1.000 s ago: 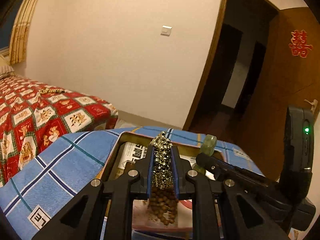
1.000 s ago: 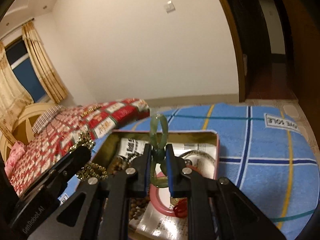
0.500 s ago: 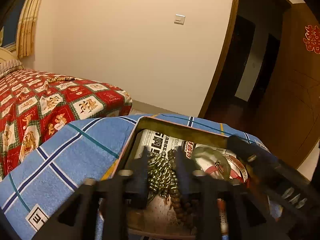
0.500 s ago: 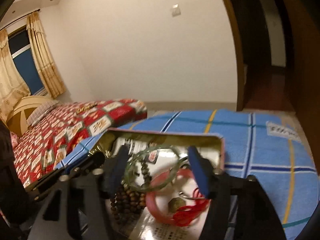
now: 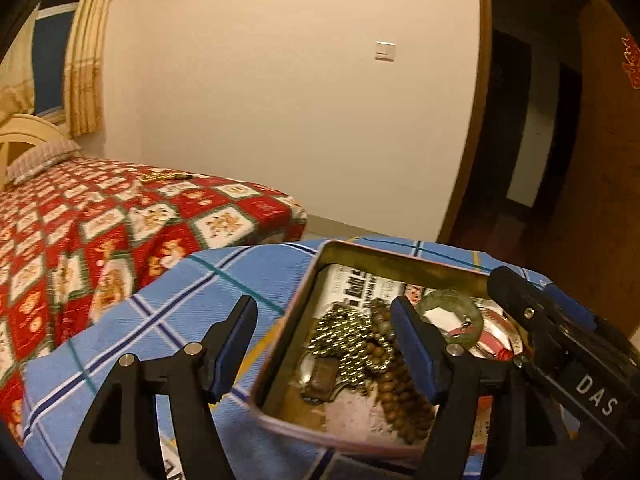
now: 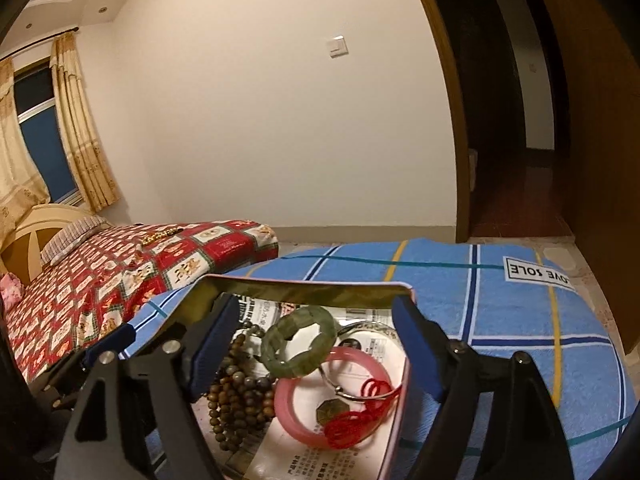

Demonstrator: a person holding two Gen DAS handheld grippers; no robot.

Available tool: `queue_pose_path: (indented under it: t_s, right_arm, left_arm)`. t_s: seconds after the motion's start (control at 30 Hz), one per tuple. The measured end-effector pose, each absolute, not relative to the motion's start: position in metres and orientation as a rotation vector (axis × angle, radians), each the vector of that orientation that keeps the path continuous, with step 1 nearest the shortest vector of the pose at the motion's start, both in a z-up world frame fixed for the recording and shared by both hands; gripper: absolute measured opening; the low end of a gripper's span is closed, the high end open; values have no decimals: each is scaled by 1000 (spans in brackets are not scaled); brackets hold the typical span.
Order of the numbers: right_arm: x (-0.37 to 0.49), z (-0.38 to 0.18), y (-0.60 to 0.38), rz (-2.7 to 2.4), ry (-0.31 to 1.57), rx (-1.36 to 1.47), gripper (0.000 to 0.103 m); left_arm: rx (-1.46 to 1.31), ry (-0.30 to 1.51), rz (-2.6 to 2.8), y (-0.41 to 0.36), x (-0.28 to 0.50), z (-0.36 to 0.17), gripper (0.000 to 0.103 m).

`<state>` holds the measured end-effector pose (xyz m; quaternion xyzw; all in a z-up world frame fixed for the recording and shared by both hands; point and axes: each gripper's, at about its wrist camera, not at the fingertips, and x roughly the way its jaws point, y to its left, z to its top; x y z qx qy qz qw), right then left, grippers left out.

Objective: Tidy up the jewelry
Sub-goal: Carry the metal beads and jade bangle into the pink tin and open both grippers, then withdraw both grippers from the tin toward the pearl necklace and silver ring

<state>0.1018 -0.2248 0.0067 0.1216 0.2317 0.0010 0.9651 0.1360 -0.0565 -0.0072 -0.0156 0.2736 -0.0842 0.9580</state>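
— Blue-padded jaws of the left gripper (image 5: 324, 344) are opening, nothing pinched; the brass bead chain (image 5: 352, 344) lies in the tin (image 6: 316, 292).

— And the right gripper (image 6: 316, 336)?

— Opening too, over the jade bangle (image 6: 300, 340) resting beside the pink bangle (image 6: 292, 404).

— So it's the release step. Next?

— Probably lifting clear, then fetching what looks like a gold piece (image 6: 160, 236) on the bed (image 6: 120, 280).

Both wrist cameras sit low and close above the open tin (image 5: 362, 246), each looking forward and slightly down between its own fingers toward the far wall. The left view looks from the tin's left, the right view from its right; both share the tin, the blue checked cloth (image 6: 500, 312), the bed (image 5: 120, 224), the doorway
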Motion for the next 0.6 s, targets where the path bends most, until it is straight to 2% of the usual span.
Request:
queue_pose_path:
  t_s: [0.1,0.6]
  right_arm:
    - [97,8,-218,-7,442,207,92]
    - [61,4,-190,-1,467,125,92]
  left_arm:
    - [-15,559,-137,-51,127,-8,69]
    - [13,551,-6,-18,74,-9,69]
